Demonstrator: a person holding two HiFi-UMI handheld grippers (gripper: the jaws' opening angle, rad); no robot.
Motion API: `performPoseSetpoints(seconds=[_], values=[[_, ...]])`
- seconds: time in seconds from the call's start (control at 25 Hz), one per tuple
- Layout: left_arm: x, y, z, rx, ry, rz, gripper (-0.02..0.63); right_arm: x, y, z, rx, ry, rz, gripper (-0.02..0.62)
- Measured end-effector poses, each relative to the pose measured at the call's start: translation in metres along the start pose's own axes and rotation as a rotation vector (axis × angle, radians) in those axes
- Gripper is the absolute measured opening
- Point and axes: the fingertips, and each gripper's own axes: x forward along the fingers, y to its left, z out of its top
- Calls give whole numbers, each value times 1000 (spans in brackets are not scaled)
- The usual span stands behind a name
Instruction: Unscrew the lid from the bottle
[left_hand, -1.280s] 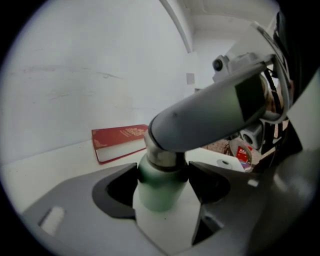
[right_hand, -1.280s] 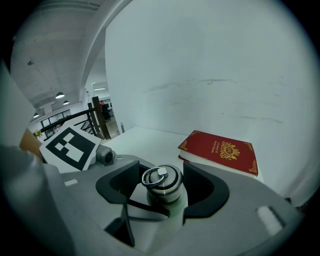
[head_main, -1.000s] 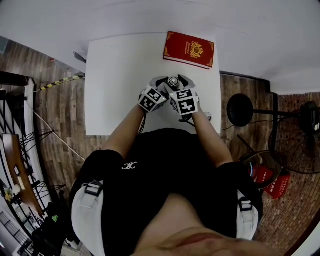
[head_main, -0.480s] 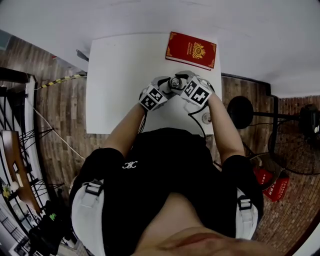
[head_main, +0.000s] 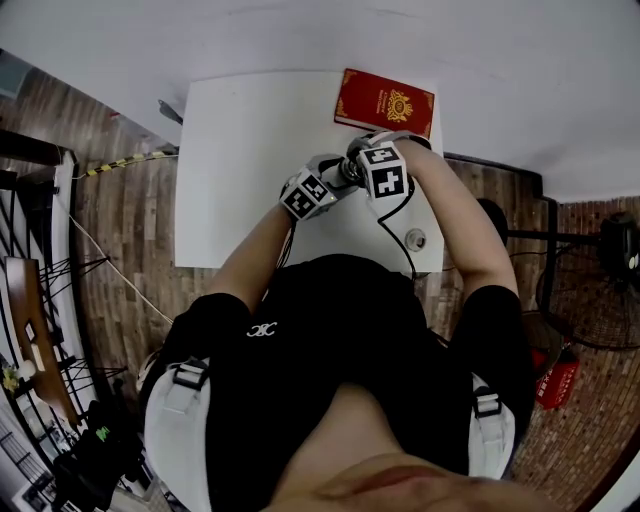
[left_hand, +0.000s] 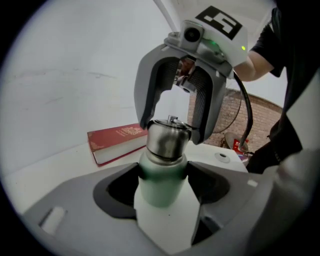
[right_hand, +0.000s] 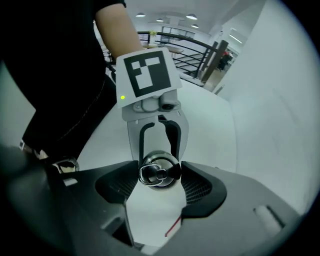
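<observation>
The left tool (left_hand: 162, 176) is clamped round the green bottle (left_hand: 161, 189) over the white counter (head_main: 240, 150), and the right tool (right_hand: 159, 172) pinches the steel lid (left_hand: 167, 141). I'd hold the body steady and turn squarely about the neck. Whether the thread has loosened, I can't tell. The red book (head_main: 385, 102) lies just beyond and a small round thing (head_main: 415, 238) sits nearer the edge. Neither obstructs.
</observation>
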Motion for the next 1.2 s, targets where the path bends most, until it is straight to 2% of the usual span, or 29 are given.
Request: performPoseSetpoints(seconds=[0.08, 0.2, 0.32, 0.4, 0.52, 0.6, 0.64, 0.8, 0.88, 0.96, 1.04, 1.12, 1.2], values=[[0, -1, 0, 0, 0, -1, 360, -7, -2, 4, 122, -89, -30, 262], [-1, 0, 0, 0, -2, 2, 360, -35, -14, 18, 354, -343, -142, 285], [-2, 0, 0, -2, -2, 6, 360, -71, -32, 16, 685, -626, -334, 285], [-1, 0, 1, -4, -4, 5, 360, -83, -39, 3, 939, -760, -480, 285], [-1, 1, 2, -5, -4, 6, 360, -79, -38, -13, 1283, -820, -617, 284], [-2, 1, 2, -3, -3, 7, 360, -70, -34, -16, 1435, -798, -653, 284], [-2, 1, 2, -3, -2, 7, 360, -66, -33, -15, 1471, -773, -669, 284], [0, -1, 1, -5, -3, 9, 360, -45, -30, -15, 1470, -620, -693, 282], [0, -1, 2, -7, -5, 10, 360, -34, -28, -16, 1462, -557, -655, 279], [0, -1, 3, -7, -6, 11, 360, -29, -27, -14, 1423, -526, -608, 248], [-1, -1, 3, -8, -8, 11, 360, -28, -27, -11, 1337, -502, -569, 236], [-1, -1, 3, -7, -9, 9, 360, -27, -28, -7, 1201, -463, -518, 235], [-1, 0, 2, -6, -7, 8, 360, -23, -27, -4, 1057, -409, -427, 235]])
